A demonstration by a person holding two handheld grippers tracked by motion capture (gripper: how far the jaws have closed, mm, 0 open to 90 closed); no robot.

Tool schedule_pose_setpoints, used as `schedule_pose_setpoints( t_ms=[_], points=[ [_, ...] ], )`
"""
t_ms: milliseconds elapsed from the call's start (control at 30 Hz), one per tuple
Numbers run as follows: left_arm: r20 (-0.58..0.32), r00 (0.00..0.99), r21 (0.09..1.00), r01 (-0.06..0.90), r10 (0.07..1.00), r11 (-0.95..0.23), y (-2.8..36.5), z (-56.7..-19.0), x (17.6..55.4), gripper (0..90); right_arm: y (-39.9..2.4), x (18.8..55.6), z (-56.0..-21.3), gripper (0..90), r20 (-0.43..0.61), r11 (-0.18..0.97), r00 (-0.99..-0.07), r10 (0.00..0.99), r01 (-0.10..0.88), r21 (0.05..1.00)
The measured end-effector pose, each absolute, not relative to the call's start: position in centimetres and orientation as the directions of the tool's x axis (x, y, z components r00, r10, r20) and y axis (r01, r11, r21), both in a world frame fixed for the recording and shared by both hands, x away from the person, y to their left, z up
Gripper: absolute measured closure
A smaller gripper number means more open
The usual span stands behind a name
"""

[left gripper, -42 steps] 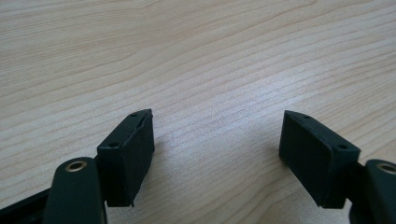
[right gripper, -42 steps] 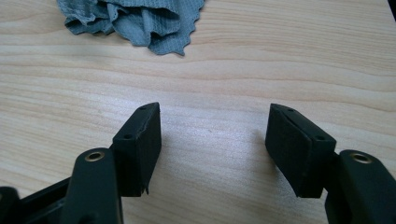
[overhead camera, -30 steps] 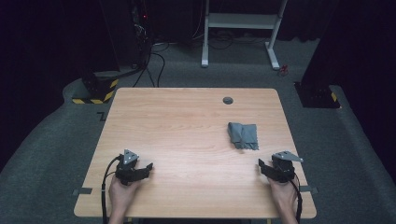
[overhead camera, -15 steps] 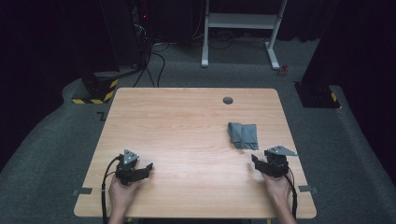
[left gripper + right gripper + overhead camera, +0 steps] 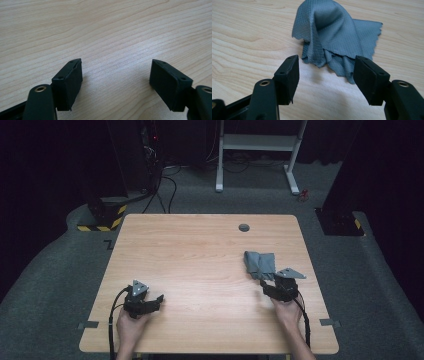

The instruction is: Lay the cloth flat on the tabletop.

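Right now the grey cloth (image 5: 261,264) lies crumpled on the wooden worktop (image 5: 200,250), toward its right side, with a raised fold at its middle in the right gripper view. Just short of its near edge sits the right gripper (image 5: 325,72), jaws spread apart with nothing between them; the cloth's ragged hem (image 5: 337,68) lies just ahead of the 2 black pads, apart from both. Well away, near the front left of the worktop, the left gripper (image 5: 116,75) rests released, its jaws wide over bare wood. A small dark round grommet (image 5: 244,227) sits near the far edge.
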State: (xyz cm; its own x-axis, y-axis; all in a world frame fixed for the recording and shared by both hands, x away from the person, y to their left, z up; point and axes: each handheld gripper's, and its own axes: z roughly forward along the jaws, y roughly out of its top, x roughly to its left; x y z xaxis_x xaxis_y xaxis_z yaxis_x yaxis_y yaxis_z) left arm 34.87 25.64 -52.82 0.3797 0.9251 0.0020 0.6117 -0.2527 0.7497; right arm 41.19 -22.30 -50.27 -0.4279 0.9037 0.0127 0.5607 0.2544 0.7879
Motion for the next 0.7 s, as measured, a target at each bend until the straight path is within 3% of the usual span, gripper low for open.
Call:
schedule_pose_setpoints(
  t_ms=[700],
  points=[
    [0.002,0.38,0.75,0.611,0.925,-0.253,25.6,-52.8,34.9,26.6,-19.1,45.5,-51.3,39.0,-0.014,0.285,-0.405,0.914,0.619,0.732]
  ],
)
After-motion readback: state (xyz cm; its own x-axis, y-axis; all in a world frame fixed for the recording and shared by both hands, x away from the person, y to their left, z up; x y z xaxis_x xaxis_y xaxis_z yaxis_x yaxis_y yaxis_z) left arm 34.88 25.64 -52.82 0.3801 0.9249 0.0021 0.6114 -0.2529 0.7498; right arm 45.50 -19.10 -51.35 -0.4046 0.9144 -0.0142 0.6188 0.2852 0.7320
